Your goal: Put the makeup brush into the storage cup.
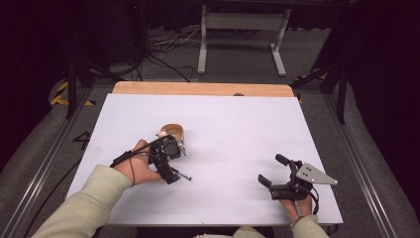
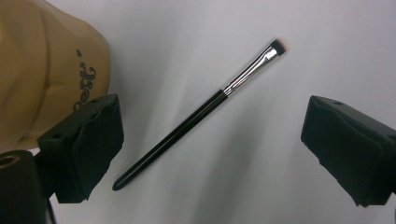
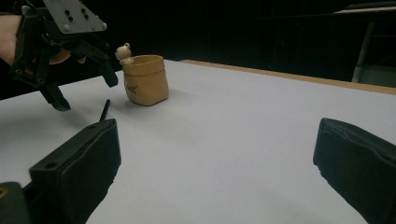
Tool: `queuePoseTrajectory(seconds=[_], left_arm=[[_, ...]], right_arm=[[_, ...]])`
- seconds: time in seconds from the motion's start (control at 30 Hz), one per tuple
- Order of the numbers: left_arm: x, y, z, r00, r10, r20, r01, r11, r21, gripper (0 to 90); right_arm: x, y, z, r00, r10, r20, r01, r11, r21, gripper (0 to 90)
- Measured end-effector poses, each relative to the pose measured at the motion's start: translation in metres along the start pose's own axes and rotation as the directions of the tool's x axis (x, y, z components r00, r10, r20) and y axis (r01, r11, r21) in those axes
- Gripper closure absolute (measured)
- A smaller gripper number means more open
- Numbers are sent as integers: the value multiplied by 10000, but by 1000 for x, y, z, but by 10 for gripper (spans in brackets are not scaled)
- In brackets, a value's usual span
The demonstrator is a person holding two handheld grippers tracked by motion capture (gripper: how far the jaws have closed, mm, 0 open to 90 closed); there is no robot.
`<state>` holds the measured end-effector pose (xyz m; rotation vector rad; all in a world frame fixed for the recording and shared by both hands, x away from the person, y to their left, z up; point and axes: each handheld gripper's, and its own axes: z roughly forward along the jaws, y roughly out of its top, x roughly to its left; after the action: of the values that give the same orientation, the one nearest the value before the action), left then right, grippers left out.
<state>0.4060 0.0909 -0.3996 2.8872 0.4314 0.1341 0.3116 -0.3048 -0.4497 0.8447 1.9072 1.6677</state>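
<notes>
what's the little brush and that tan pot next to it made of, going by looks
Brush: glossy black handle, likely lacquered wood or plastic, since it catches the light; a bright silvery band behind the short bristles looks like metal. Tan pot: matte, with soft folds like a sack and a small bear figure on the rim; ceramic or resin seems likely, though the look leaves it open.
</notes>
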Motion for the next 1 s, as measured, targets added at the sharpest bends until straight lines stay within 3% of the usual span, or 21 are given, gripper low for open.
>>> queuePoseTrajectory(seconds=[0.2,0.5,1.0], left_arm=[[0,3,9,9999,85,128,-88,9998,180,79],[1,7,15,9998,199,-56,-198,9994,281,96],[4,8,22,9995,256,181,-264,9987,441,158]], right_arm=[[0,0,0,10000,12,-8,-12,10000,-5,13],[0,0,0,10000,28,-7,-28,10000,-6,13],[0,0,0,9999,81,-74,-81,10000,-11,13]])
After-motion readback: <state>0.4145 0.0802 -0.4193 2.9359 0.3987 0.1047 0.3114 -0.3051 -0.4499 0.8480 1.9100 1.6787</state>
